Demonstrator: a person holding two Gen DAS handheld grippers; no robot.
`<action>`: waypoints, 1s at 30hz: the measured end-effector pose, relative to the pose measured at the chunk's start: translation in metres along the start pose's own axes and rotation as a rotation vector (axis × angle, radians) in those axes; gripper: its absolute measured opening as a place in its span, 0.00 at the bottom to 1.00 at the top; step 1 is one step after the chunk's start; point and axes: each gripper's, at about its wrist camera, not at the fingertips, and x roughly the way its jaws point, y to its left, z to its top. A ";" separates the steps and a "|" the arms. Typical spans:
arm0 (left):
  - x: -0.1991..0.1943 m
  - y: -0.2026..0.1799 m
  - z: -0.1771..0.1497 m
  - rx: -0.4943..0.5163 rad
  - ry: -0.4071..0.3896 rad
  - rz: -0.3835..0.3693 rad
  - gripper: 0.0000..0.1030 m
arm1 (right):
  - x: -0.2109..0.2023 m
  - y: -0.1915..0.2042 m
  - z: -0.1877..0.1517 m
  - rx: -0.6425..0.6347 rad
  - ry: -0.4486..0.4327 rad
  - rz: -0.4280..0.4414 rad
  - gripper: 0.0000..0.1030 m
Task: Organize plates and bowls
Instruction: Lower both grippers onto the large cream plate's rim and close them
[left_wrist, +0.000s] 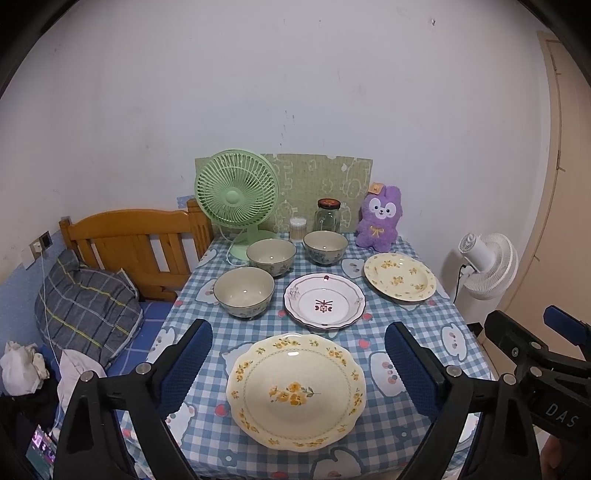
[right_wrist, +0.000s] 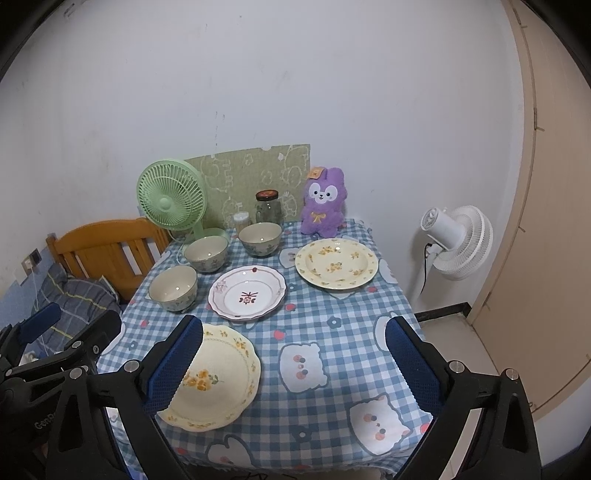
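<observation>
Checked tablecloth (left_wrist: 258, 325) against a white wall (left_wrist: 295, 92); left gripper (left_wrist: 298, 363) and right gripper (right_wrist: 294, 356) gape empty.

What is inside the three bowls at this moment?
All three bowls show bare, glazed insides. The near walls cover a little of each interior, most on the far-right bowl.

Someone's bedroom at home: wooden bed (left_wrist: 136, 251) beside the checkered-cloth table (left_wrist: 417, 325) (plush bunny (left_wrist: 380, 218) at its far edge).
</observation>
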 end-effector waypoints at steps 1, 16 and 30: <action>0.002 0.001 0.001 0.000 0.003 0.000 0.91 | 0.002 0.000 0.001 0.000 0.003 0.001 0.97; 0.043 0.019 0.008 0.016 0.081 0.005 0.87 | 0.050 0.022 0.015 -0.019 0.071 0.003 0.94; 0.102 0.044 -0.010 -0.012 0.221 0.039 0.79 | 0.117 0.056 -0.004 -0.058 0.209 0.018 0.89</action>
